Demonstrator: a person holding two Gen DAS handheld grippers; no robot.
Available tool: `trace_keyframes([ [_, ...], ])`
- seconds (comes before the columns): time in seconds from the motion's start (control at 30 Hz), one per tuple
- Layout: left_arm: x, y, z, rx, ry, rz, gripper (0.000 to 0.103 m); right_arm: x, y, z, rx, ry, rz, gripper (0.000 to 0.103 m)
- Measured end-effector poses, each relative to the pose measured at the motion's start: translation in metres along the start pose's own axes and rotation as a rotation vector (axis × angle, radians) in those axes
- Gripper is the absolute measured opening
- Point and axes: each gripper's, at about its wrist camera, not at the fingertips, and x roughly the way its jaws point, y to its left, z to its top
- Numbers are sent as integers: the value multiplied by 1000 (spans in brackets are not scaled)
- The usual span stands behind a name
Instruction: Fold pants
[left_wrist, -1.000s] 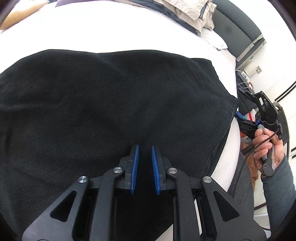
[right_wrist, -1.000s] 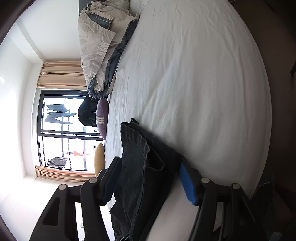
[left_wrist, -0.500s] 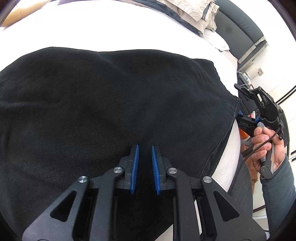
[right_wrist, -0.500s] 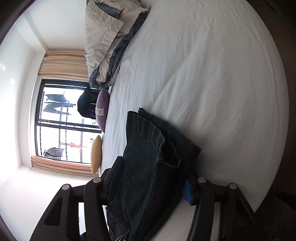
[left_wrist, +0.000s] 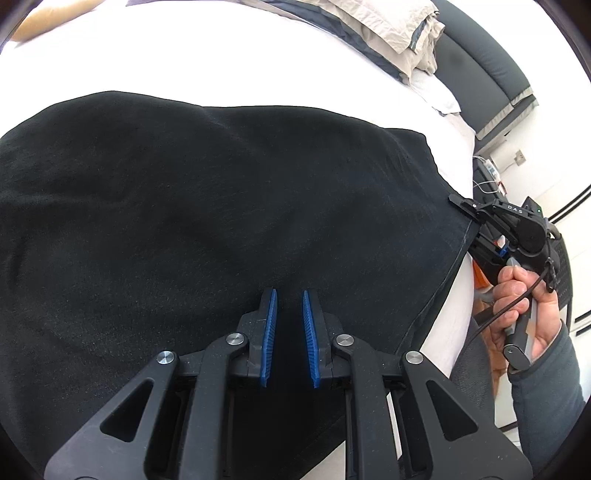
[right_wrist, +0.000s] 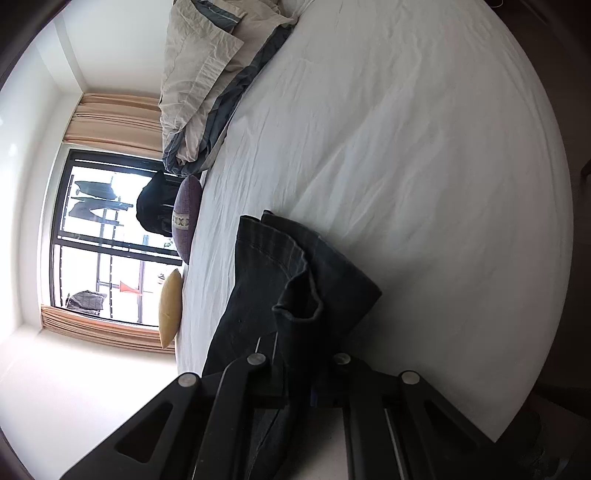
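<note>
The black denim pants (left_wrist: 221, 221) lie spread beyond the left gripper (left_wrist: 288, 295), whose fingers are nearly shut; the right gripper (right_wrist: 295, 373) is closing, fingers clamping the pants' hem.

Daylight bright, hard. Window (right_wrist: 107, 236) blown out in right wrist view; wall beside it glares. White sheet (left_wrist: 184, 55) overexposed in left wrist view, wrinkle detail lost. Pants (left_wrist: 221, 203) nearly pure black, weave barely readable. Soft shadow under pants hem. Strong fisheye bending, dark vignette at corners. Focus sharp, no motion blur.
</note>
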Motion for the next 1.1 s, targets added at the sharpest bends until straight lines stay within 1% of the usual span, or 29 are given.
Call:
trace_keyframes([
  [0.07, 0, 5, 1, -19, 8, -21, 14, -5, 14, -1, -51, -21, -22, 7],
  [0.1, 0, 10, 2, -36, 10, -38, 14, -7, 26, -3, -98, -31, -38, 7],
  [0.17, 0, 19, 1, -74, 7, -79, 14, -12, 59, -11, -232, -44, -72, 7],
  [0.23, -2, 25, 0, -98, 1, -106, 14, -13, 101, -28, -397, -37, -91, 7],
  [0.27, -3, 27, -1, -105, -4, -112, 14, -11, 126, -44, -505, -19, -96, 7],
  [0.3, -4, 30, -2, -115, -9, -119, 14, -7, 152, -67, -639, 21, -92, 7],
  [0.37, -10, 36, -5, -144, -23, -139, 15, 4, 197, -133, -985, 133, -99, 7],
  [0.4, -17, 41, -8, -167, -36, -150, 15, 10, 209, -167, -1134, 184, -108, 7],
  [0.43, -24, 46, -10, -191, -55, -157, 15, 16, 214, -192, -1214, 239, -102, 7],
  [0.47, -34, 53, -13, -213, -82, -167, 15, 22, 214, -209, -1248, 283, -91, 7],
  [0.5, -42, 61, -17, -234, -105, -181, 15, 27, 212, -223, -1276, 306, -99, 7],
  [0.57, -55, 81, -25, -295, -125, -199, 15, 38, 208, -253, -1387, 330, -147, 7],
  [0.63, -66, 98, -30, -352, -145, -240, 15, 46, 201, -277, -1496, 345, -198, 7],
  [0.7, -74, 109, -32, -388, -167, -268, 15, 48, 198, -285, -1497, 347, -210, 7],
  [0.73, -75, 113, -31, -408, -170, -288, 17, 47, 198, -286, -1490, 340, -209, 7],
  [0.77, -75, 117, -30, -429, -168, -305, 27, 44, 197, -290, -1499, 329, -209, 7],
  [0.8, -74, 119, -29, -451, -163, -325, 53, 43, 197, -293, -1523, 311, -217, 7],
  [0.83, -74, 121, -28, -470, -167, -350, 68, 41, 197, -296, -1552, 292, -223, 7],
  [0.87, -75, 122, -26, -479, -182, -370, 81, 38, 197, -299, -1574, 277, -225, 7],
  [0.93, -75, 122, -22, -484, -183, -391, 81, 35, 196, -306, -1600, 255, -234, 7],
  [1.0, -72, 126, -18, -519, -173, -418, 84, 33, 194, -312, -1626, 237, -236, 8],
  [1.1, -65, 135, -10, -561, -144, -444, 84, 28, 190, -324, -1643, 223, -226, 8],
])
